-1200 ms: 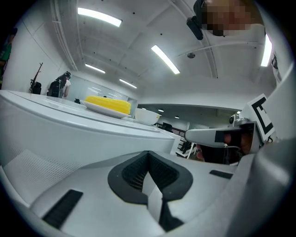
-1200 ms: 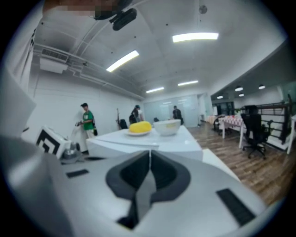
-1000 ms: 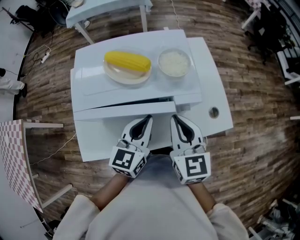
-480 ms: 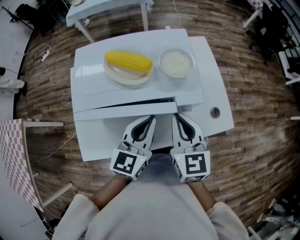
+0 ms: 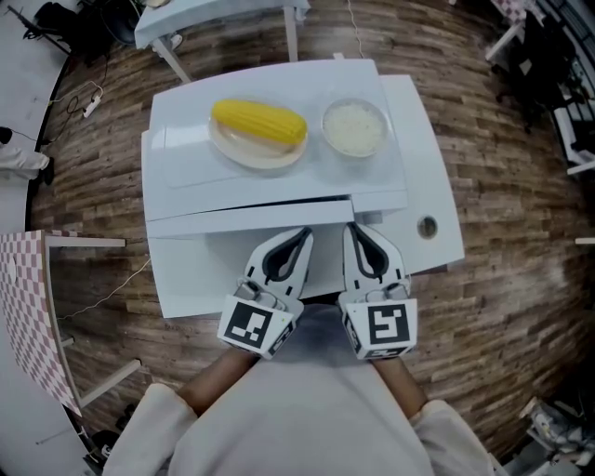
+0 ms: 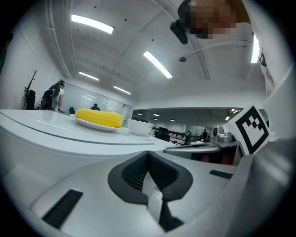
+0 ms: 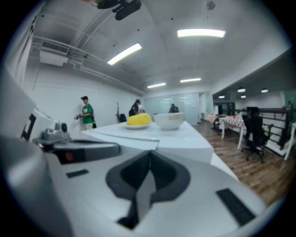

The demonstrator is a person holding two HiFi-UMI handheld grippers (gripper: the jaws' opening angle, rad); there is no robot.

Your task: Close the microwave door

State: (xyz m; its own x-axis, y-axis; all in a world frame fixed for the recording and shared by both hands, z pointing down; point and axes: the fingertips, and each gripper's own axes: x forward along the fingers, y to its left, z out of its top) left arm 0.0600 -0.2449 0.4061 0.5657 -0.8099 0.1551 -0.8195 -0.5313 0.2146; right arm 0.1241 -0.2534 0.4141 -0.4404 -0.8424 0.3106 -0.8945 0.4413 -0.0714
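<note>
The white microwave (image 5: pixel 279 181) is seen from above, with a plate of yellow corn (image 5: pixel 258 124) and a bowl of rice (image 5: pixel 354 127) on its top. A white front panel (image 5: pixel 251 216) runs along its near edge; I cannot tell how far the door stands open. My left gripper (image 5: pixel 299 233) and right gripper (image 5: pixel 351 229) lie side by side just before that panel, tips pointing at it. Both are shut with nothing between the jaws, as the left gripper view (image 6: pixel 148 153) and right gripper view (image 7: pixel 149 153) show. The corn (image 6: pixel 99 117) and the bowl (image 7: pixel 169 121) appear beyond the jaws.
A white surface (image 5: pixel 186 279) extends under and around the grippers, with a round knob (image 5: pixel 427 225) on its right part. Wooden floor surrounds it. A checkered table (image 5: pixel 28 307) stands at the left, a pale table (image 5: pixel 214 14) at the back, and office chairs (image 5: pixel 544 56) at the right.
Both grippers stay shut and side by side. They have crept slightly forward towards the front panel, and the head view has shifted a little.
</note>
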